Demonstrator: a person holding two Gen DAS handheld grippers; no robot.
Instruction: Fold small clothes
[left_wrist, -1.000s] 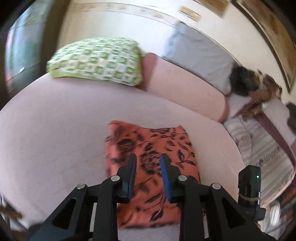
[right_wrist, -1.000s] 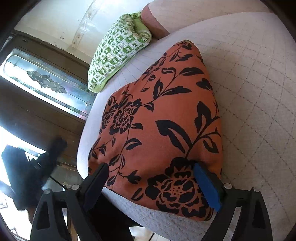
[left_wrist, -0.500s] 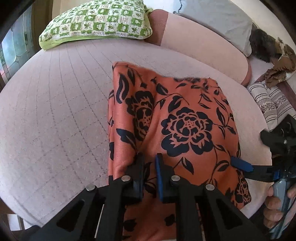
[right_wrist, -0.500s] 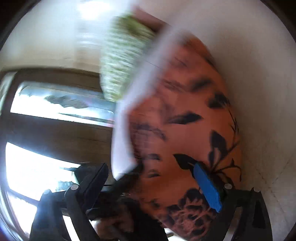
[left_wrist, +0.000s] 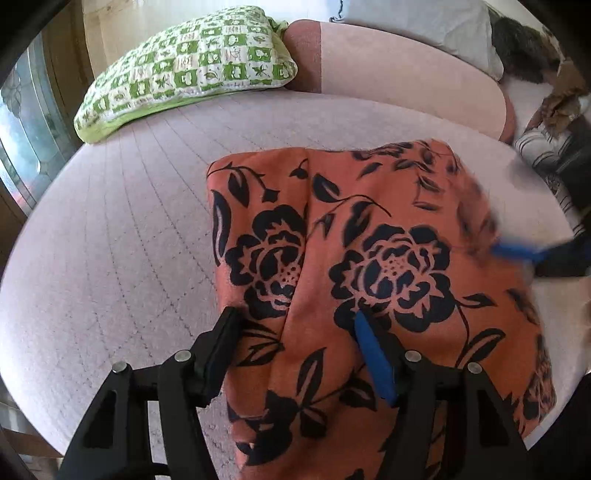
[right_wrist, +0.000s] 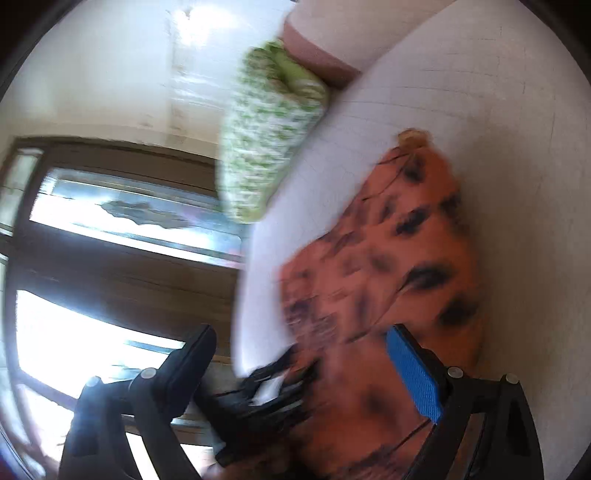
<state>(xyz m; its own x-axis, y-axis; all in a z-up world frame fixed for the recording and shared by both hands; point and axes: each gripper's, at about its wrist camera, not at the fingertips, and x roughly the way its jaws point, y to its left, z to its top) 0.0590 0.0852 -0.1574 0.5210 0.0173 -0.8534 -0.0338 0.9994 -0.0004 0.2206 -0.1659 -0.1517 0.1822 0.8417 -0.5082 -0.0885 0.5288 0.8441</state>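
The left gripper (left_wrist: 295, 328) has just been opening; its jaws stand apart over a raised fold of the orange cloth with black flowers (left_wrist: 369, 258), pads not pressing it. The right gripper (right_wrist: 303, 354), blurred, also stands wide apart at the cloth's edge. The cloth lies on the pale quilted mattress (left_wrist: 110, 240); beyond it lies a green-and-white checked pillow (left_wrist: 192, 70). No writing is readable.

So it's a bed (left_wrist: 110, 258) with a pale pinkish quilted cover, stitched in a grid. Lying flat on it near the front edge is an orange cloth with black flowers (left_wrist: 369, 258), folded over itself. Up at the far end there's a green-and-white checked pillow (left_wrist: 192, 70), right beside a pink bolster (left_wrist: 399, 74).
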